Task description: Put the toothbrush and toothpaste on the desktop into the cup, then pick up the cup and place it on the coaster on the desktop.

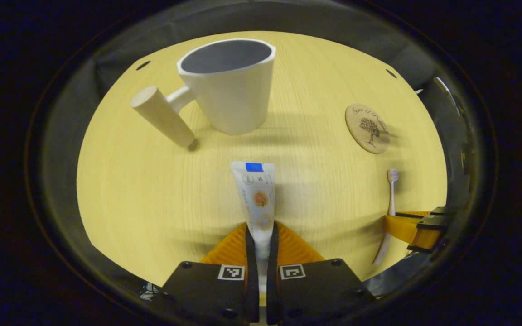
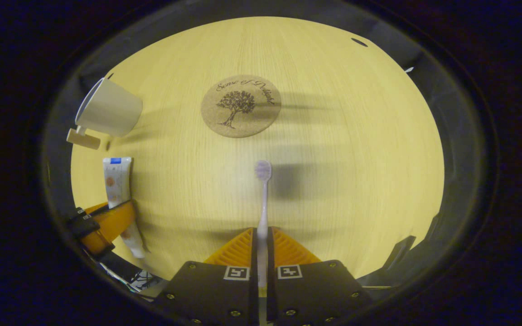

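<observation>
Separately, left tongs [image 1: 260,235] clamp toothpaste [image 1: 257,199], right tongs [image 2: 261,240] toothbrush [image 2: 263,199]

light: warm, dim | shadows: soft on desktop [image 2: 333,136] | edges: fisheye-bent, dark | focus: mostly sharp

1. Your white faceted cup [image 1: 231,86] carries a pale wooden peg handle [image 1: 162,115].
2. Your white toothpaste tube [image 1: 257,199] shows a blue patch and orange fruit prints.
3. Your round brown cork coaster [image 2: 240,106] bears a dark tree drawing.
4. Your pale toothbrush [image 2: 263,199] has lilac bristles.
5. Your yellow wood-grain desktop [image 2: 333,149] lies beneath.

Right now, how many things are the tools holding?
2. The left tool is shut on the toothpaste, in front of the cup. The right tool is shut on the toothbrush, which points toward the coaster.
</observation>
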The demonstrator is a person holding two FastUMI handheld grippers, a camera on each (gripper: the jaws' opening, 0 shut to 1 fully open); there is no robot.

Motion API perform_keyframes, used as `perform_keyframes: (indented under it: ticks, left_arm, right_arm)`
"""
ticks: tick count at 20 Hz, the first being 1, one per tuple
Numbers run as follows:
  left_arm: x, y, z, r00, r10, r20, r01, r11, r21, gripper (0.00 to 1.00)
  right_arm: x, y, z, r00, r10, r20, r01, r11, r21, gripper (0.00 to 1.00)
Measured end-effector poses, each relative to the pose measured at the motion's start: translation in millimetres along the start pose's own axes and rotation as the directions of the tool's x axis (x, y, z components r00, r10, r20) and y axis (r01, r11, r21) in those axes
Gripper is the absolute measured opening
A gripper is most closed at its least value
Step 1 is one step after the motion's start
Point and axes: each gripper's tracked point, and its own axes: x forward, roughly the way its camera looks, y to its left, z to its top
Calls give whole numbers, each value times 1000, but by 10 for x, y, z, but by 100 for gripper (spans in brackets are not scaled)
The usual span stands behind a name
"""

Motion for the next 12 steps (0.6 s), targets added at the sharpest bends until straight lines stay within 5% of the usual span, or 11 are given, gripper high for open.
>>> perform_keyframes:
  ticks: [12]
  left_arm:
    - [-1445,-211,839,961,-113,254,119,993,-7,14]
  right_arm:
    - [6,-11,-1,1000,16,21,-16,1000,-17,8]
